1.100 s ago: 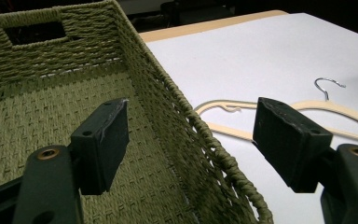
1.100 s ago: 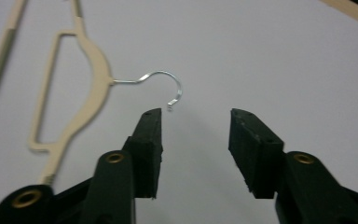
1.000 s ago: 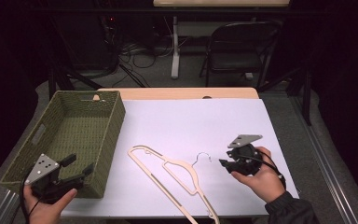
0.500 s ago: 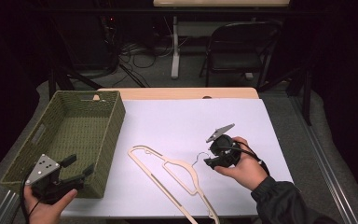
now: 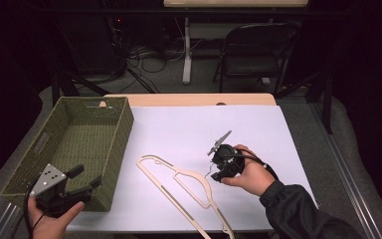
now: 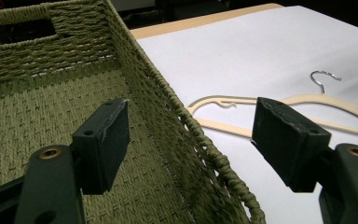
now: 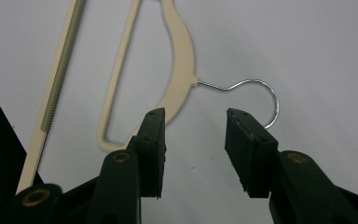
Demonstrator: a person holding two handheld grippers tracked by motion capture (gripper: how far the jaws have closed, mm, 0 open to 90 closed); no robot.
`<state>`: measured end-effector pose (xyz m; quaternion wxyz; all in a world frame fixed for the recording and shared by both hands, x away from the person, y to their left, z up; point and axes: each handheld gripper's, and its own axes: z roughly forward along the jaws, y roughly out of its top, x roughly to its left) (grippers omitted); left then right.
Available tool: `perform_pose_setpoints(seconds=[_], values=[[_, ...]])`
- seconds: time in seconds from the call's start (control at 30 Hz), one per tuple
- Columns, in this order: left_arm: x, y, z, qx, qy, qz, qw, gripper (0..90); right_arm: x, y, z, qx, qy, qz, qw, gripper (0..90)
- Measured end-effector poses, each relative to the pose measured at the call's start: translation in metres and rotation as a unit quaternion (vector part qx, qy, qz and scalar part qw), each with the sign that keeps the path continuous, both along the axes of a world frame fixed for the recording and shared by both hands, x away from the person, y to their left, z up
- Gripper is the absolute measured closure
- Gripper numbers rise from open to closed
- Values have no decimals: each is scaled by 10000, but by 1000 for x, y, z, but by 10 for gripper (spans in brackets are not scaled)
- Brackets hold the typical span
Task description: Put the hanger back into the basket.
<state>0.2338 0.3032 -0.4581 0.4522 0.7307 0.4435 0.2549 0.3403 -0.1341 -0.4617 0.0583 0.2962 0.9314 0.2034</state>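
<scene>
**Right gripper poised over the hanger's hook end**

The right gripper [image 7: 193, 154] has its jaws apart, empty, with bare white table showing in the gap; one pad lies over the hanger's curved shoulder near the neck and the other sits just beside the wire hook [image 7: 256, 91]. From above, the right gripper [image 5: 224, 162] hovers at the hook end of the cream hanger [image 5: 179, 186], which lies flat on the white table cover [image 5: 189, 124], near the front edge and just beside the basket.

The hanger looks light, thin and stiff, probably plastic, with a ribbed bar along one long side. Lying flat, it gives the jaws little to bite on (its edges barely rise off the surface). My judgement is that the neck, where the wire meets the body, or the thick shoulder curve, is the best hold; the wire hook itself is thin and smooth and may swivel or slip between the pads.

The left gripper [image 6: 196, 149] is also spread wide and holds nothing, its jaws straddling the near rim of the green woven basket [image 5: 79, 139], which is empty.
</scene>
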Motion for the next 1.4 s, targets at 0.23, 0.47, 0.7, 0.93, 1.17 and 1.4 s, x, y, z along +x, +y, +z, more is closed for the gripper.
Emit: perform_pose_setpoints(seconds=[0.23,0.47,0.7,0.93,1.17,1.4], values=[[0,0,0,10,0,-11,10000,276,2,17,-14,-61,149,351,9993,596],[0,-1,-1,20,16,-25,10000,278,0,40,-27,-219,230,604,9977,599],[1,0,-1,25,17,-9,10000,279,-1,59,-38,-339,382,733,9960,596],[1,0,-2,14,22,-7,10000,279,-4,73,-50,-440,512,853,9941,594],[1,1,-2,16,37,-10,10000,280,-3,81,-58,-435,710,833,9930,588],[1,2,-1,-26,16,8,10000,280,-3,84,-62,-449,890,793,9919,588]])
